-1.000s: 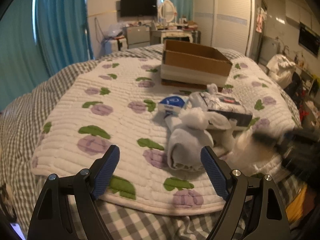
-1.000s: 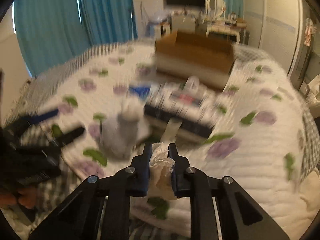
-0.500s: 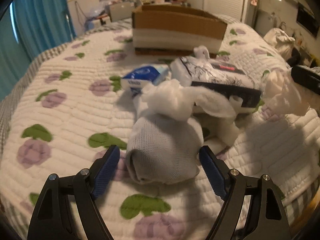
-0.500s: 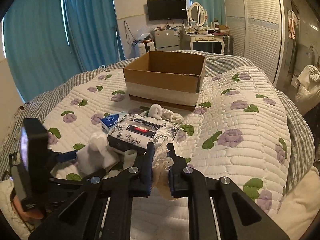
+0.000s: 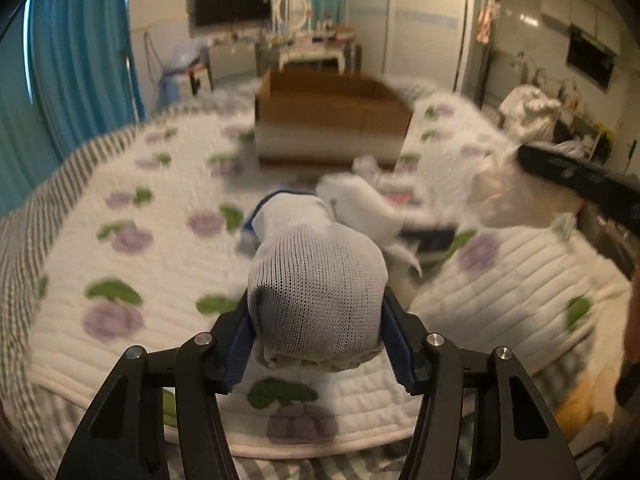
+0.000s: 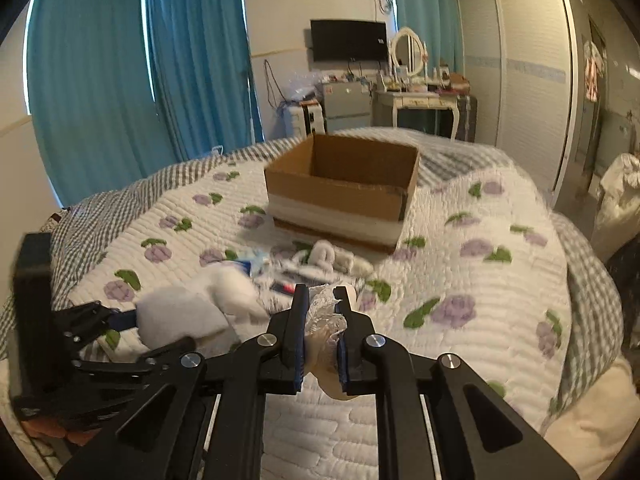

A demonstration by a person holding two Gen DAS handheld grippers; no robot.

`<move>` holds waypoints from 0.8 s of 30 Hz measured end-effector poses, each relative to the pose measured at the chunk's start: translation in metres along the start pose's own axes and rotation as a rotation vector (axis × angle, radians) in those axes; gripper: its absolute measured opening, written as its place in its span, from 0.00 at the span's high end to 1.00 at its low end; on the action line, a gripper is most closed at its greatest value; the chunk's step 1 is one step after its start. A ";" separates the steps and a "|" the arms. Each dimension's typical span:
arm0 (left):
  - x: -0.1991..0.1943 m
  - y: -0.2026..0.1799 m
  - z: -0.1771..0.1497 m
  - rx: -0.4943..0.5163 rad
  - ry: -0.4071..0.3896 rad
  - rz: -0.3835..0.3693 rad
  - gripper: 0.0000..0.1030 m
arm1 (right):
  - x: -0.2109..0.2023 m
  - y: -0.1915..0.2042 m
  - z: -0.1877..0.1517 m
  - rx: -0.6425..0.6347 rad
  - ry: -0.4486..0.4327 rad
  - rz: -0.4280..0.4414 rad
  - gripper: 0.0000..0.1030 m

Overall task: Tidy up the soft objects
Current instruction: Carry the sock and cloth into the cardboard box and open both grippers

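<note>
Closing on a rolled grey sock (image 5: 316, 292) above the quilt (image 5: 132, 264), the left gripper (image 5: 316, 340) has its pads against it, while the right gripper (image 6: 321, 332) pinches a crumpled white cloth (image 6: 325, 320) short of the cardboard box (image 6: 340, 192).

A second ago wide open before the grey mesh sock roll (image 5: 316, 296), the left gripper (image 5: 318, 344) now has jaws closing against its sides, while the right gripper (image 6: 320, 336) has lifted its crumpled white piece (image 6: 326, 320) toward twelve o'clock.
</note>
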State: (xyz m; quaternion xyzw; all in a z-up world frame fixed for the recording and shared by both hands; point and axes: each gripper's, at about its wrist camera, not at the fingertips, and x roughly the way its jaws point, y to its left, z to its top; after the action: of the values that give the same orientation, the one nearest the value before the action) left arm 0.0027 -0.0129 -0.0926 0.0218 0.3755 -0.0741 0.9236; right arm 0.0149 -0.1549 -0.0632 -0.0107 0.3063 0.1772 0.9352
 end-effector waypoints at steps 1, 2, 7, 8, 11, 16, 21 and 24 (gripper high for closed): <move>-0.009 -0.001 0.007 0.005 -0.028 -0.005 0.45 | -0.003 0.001 0.006 -0.008 -0.011 0.003 0.89; -0.015 -0.002 0.013 0.011 -0.048 -0.006 0.45 | -0.005 0.001 0.011 -0.014 -0.020 0.006 0.89; -0.029 -0.003 0.060 0.019 -0.137 -0.007 0.45 | -0.011 0.002 0.050 -0.040 -0.081 0.024 0.89; -0.028 -0.002 0.068 0.018 -0.145 -0.008 0.45 | -0.009 0.001 0.060 -0.042 -0.092 0.028 0.89; -0.023 0.001 0.101 0.013 -0.180 -0.015 0.45 | -0.001 -0.005 0.090 -0.039 -0.120 0.039 0.89; 0.013 0.011 0.159 0.014 -0.199 0.012 0.45 | 0.027 -0.024 0.151 -0.010 -0.151 0.053 0.89; 0.064 0.019 0.205 0.020 -0.192 0.003 0.45 | 0.086 -0.052 0.201 0.019 -0.118 0.070 0.89; 0.105 0.025 0.225 0.033 -0.160 0.008 0.45 | 0.131 -0.070 0.216 0.038 -0.089 0.058 0.89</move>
State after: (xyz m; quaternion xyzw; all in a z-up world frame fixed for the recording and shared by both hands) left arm 0.2363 -0.0226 -0.0049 0.0324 0.2990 -0.0780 0.9505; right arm 0.2596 -0.1499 0.0308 0.0240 0.2679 0.1985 0.9424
